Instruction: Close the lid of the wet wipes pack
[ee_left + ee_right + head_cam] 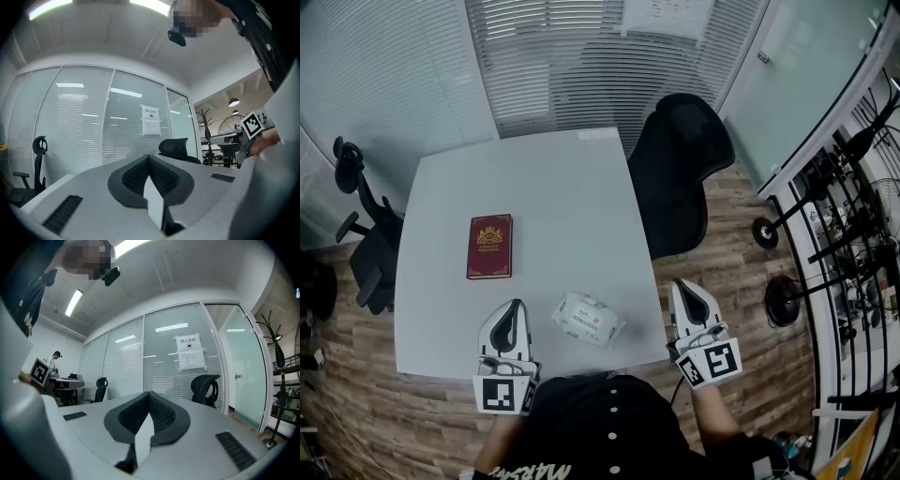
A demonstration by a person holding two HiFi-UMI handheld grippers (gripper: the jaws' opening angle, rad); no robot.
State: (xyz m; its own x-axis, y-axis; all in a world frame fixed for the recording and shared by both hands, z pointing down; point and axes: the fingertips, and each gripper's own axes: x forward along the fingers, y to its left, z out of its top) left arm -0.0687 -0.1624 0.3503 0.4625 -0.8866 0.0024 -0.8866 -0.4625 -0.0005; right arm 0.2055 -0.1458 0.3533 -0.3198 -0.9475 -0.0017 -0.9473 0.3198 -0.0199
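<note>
On the white table [562,187] in the head view, the wet wipes pack [589,319] lies near the front edge, between your two grippers and touched by neither. A red book [489,247] sits farther back on the left. Your left gripper [516,309] hangs over the table's front edge, and your right gripper [684,291] sits just off its right side. In the left gripper view, your jaws are pressed together with nothing between them. In the right gripper view, the jaws also meet, empty.
</note>
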